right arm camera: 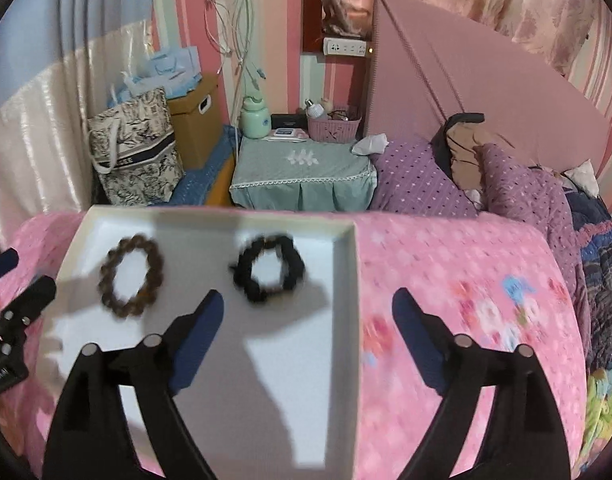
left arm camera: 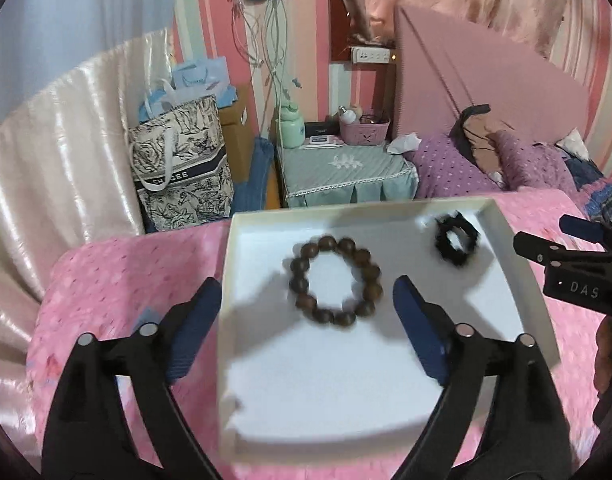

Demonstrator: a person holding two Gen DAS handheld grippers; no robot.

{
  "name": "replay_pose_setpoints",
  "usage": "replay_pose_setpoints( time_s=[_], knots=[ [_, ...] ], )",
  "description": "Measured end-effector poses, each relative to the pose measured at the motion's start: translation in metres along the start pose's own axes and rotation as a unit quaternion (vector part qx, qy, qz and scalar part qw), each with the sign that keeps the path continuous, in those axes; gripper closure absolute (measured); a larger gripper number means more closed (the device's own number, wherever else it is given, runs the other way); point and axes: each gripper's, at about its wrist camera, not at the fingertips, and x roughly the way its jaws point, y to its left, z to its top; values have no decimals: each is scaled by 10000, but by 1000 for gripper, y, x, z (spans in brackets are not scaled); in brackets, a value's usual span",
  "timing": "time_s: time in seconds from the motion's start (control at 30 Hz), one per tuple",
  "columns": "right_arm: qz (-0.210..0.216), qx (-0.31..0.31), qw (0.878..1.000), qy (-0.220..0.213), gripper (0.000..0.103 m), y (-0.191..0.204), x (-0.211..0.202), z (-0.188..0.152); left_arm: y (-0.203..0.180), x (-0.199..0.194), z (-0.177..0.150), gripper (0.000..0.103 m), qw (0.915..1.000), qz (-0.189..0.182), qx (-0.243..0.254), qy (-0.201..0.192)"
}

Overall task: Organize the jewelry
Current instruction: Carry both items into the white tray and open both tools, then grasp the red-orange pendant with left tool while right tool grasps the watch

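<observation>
A shallow white tray (left arm camera: 265, 420) lies on a pink bedspread; it also shows in the right wrist view (right arm camera: 346, 280). In it lie a brown wooden bead bracelet (left arm camera: 334, 282) (right arm camera: 130, 276) and a black bracelet (left arm camera: 457, 243) (right arm camera: 267, 267), apart from each other. My left gripper (left arm camera: 308, 308) is open and empty, hovering over the tray with the brown bracelet just beyond its fingers. My right gripper (right arm camera: 308, 320) is open and empty above the tray's right edge, the black bracelet just ahead of its left finger (right arm camera: 197, 340). The right gripper's side shows in the left wrist view (left arm camera: 578, 264).
The pink bedspread (right arm camera: 466, 320) surrounds the tray. Beyond are a green-covered nightstand (left arm camera: 346, 176) with a pink basket (left arm camera: 364, 130), a patterned tote bag (left arm camera: 177, 168), purple bedding (right arm camera: 426, 184) and a pink headboard (right arm camera: 466, 80).
</observation>
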Motion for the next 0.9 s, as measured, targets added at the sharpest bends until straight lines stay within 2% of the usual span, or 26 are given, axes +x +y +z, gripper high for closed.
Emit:
replay_pose_setpoints(
  time_s=[0.13,0.3,0.47,0.77,0.9],
  knots=[
    [3,-55,10000,-62,14,-11,-31,-37,-2,-40,-32,4,9999,54,31,-128],
    [-36,11,9996,-269,14,-28,-67,-86,-2,-78,-79,4,9997,117,-5,-219],
    [-145,215,9995,-201,14,-41,-81,-120,2,-99,-115,3,9997,77,-174,-156],
    [-202,502,9984,-133,14,-54,-85,-173,17,-98,-160,3,9979,-103,-621,129],
    [-255,482,9985,-27,14,-56,-76,-190,19,-85,-177,3,9979,15,-613,225]
  ],
)
